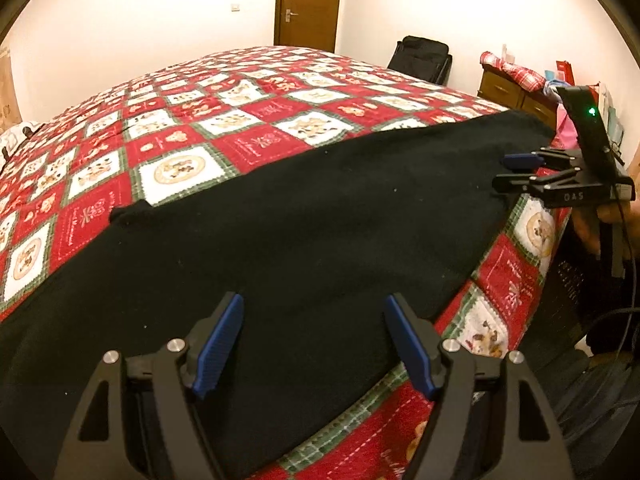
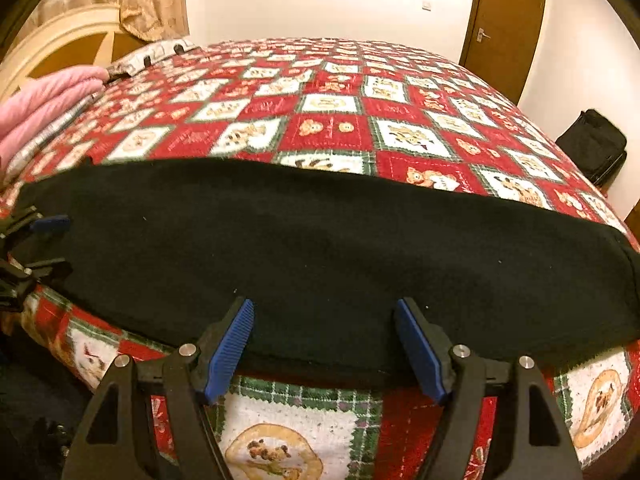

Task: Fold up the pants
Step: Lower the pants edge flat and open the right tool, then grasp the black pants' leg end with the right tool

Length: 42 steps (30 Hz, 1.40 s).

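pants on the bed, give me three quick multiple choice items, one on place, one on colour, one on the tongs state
1. Where do the pants lie?
A. along the bed's near edge
B. on the floor
C. on the dresser

2. What colour are the pads on the left tongs?
A. red
B. blue
C. white

3. How do the right tongs stand?
A. shut on the pants
C. shut on the quilt
B. open, holding nothing

Key: 1 A, spread flat on the quilt; 2 B, blue ribbed pads; 3 B, clear gap between fingers.
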Each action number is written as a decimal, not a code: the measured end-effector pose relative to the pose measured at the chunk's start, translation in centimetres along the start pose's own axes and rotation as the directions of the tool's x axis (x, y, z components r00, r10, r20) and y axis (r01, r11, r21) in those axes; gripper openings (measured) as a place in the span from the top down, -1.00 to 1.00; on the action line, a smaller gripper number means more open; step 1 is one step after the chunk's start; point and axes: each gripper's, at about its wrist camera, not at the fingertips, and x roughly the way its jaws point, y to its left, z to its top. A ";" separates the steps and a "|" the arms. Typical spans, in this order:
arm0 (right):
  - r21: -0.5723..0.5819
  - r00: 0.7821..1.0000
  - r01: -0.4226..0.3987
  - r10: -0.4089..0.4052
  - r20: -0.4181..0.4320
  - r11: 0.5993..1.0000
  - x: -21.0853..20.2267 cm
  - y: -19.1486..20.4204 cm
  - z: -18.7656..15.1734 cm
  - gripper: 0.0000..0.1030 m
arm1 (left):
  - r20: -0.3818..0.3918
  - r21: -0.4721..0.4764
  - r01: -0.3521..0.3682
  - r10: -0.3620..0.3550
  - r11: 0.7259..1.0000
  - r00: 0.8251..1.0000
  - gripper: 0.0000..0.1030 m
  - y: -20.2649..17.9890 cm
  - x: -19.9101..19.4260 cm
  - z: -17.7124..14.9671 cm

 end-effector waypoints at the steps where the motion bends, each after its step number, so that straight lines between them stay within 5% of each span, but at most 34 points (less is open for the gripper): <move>1: 0.012 1.000 -0.010 0.010 0.002 1.000 -0.2 -0.4 0.0 -0.44 | 0.002 -0.002 0.006 -0.006 1.000 1.000 -0.47 -0.1 0.0 0.1; 7: 0.023 0.999 -0.026 0.025 0.038 0.999 -1.7 -1.8 0.0 -0.44 | 0.012 -0.004 0.008 -0.008 1.000 1.000 -0.48 -0.3 0.0 0.8; 15: 0.227 0.989 0.082 -0.107 0.100 0.970 -5.1 -10.3 -0.5 -0.44 | 0.001 -0.006 -0.002 0.002 1.000 1.000 -0.48 -0.3 0.6 0.7; 22: 0.382 0.985 -0.058 -0.009 0.171 0.922 -7.0 -16.9 -1.7 -0.44 | -0.002 -0.003 -0.013 0.013 1.000 1.000 -0.52 -0.6 0.5 0.6; 25: 0.431 0.971 -0.061 -0.047 0.235 0.900 -9.2 -18.3 -1.7 -0.44 | 0.000 -0.017 -0.006 0.006 1.000 1.000 -0.52 -0.4 0.2 0.5; 27: 0.507 0.966 -0.032 -0.104 0.237 0.861 -10.1 -20.2 -2.1 -0.44 | 0.003 -0.025 -0.006 0.007 1.000 1.000 -0.52 -0.3 0.0 0.4; 33: 0.721 0.971 -0.137 -0.052 0.233 0.679 -10.2 -26.2 -5.2 -0.44 | 0.015 -0.057 -0.002 0.003 0.998 1.000 -0.52 0.1 -0.4 0.2; 42: 0.717 0.970 -0.184 0.009 0.242 0.673 -9.2 -25.7 -5.8 -0.12 | 0.009 -0.058 -0.002 0.002 0.998 1.000 -0.52 -0.1 -0.2 0.3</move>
